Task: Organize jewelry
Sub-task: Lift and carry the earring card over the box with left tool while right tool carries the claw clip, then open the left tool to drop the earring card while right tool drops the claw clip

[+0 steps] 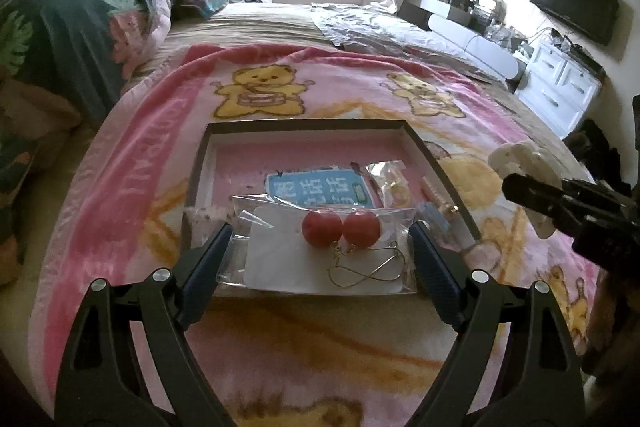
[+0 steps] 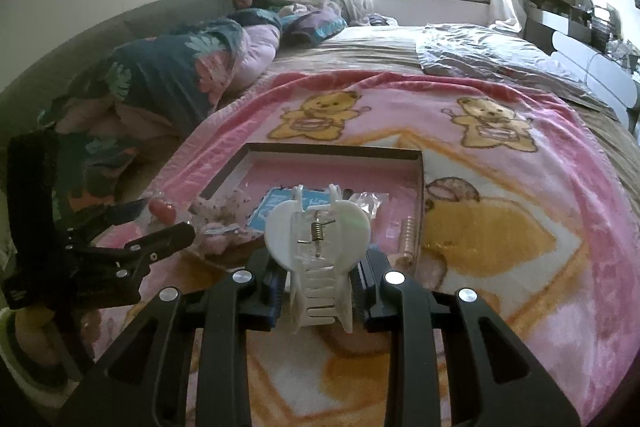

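A shallow dark-rimmed box (image 1: 424, 151) with a pink lining lies on the pink bear blanket. A clear bag with two red ball earrings (image 1: 340, 229) on a white card rests on the box's near edge, between the fingers of my left gripper (image 1: 322, 251), which stands open around it. The box also holds a blue card (image 1: 320, 189), a small clear bag (image 1: 390, 179) and a gold spring-like piece (image 2: 408, 239). My right gripper (image 2: 320, 291) is shut on a white hair claw clip (image 2: 318, 247), held just before the box (image 2: 336, 149). It shows in the left view (image 1: 520, 163).
The pink blanket (image 1: 280, 347) covers the near bed. A floral quilt (image 1: 68, 39) is heaped at the left. A silver sheet (image 1: 380, 23) lies farther back. White drawers (image 1: 560, 87) and a wall television (image 1: 572, 3) stand at the right.
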